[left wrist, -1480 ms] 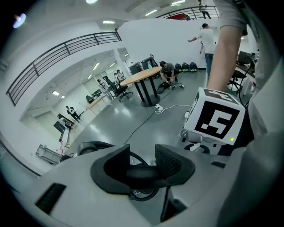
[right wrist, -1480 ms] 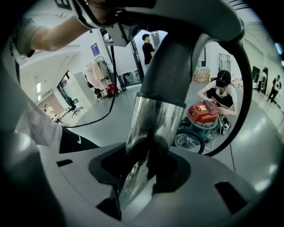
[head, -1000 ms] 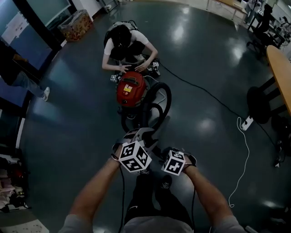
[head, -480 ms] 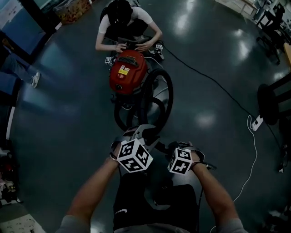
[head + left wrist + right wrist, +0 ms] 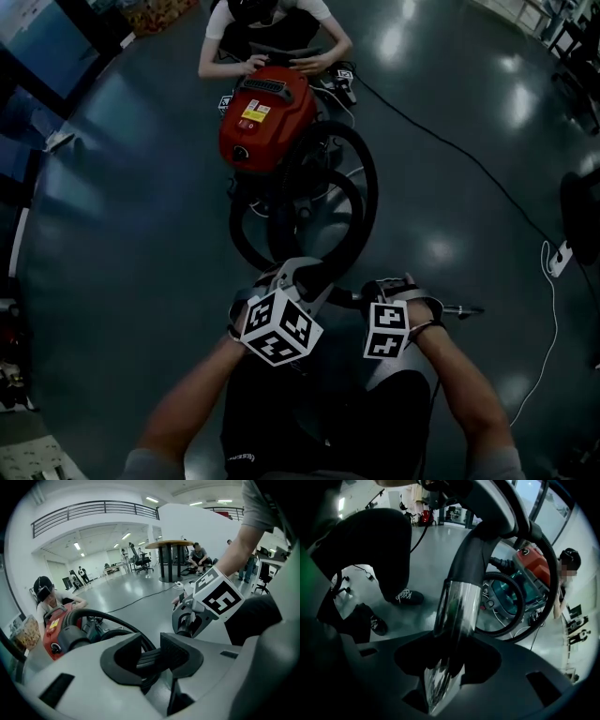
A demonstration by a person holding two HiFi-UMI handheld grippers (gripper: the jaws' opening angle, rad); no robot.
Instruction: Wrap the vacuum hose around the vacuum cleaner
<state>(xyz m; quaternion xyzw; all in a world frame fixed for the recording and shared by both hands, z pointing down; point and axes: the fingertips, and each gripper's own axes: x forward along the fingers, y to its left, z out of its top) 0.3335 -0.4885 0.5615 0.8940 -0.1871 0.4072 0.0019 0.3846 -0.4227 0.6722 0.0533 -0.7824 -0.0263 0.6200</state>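
Note:
The red vacuum cleaner [image 5: 262,117] [image 5: 53,629] [image 5: 533,560] stands on the dark floor. A crouching person [image 5: 272,23] has both hands on its top. Its black hose [image 5: 323,202] [image 5: 513,616] curls in two loops in front of it. My left gripper [image 5: 298,279] [image 5: 151,660] is shut on the ribbed hose [image 5: 149,658]; its jaws have just been closing on it. My right gripper [image 5: 394,314] [image 5: 445,665] [image 5: 206,603] points steeply down. It is shut on the chrome tube [image 5: 457,611] [image 5: 461,307] at the hose's end.
A black power cable [image 5: 450,150] runs from the vacuum across the floor to the right. A white cable with a power strip [image 5: 559,260] lies at the right edge. My legs [image 5: 281,412] are right below the grippers. A round table [image 5: 171,545] stands further off.
Both grippers have sunk toward the floor with the hose and tube in them. The vacuum and hose loops now sit nearer and larger. The chrome tube sticks out further right.

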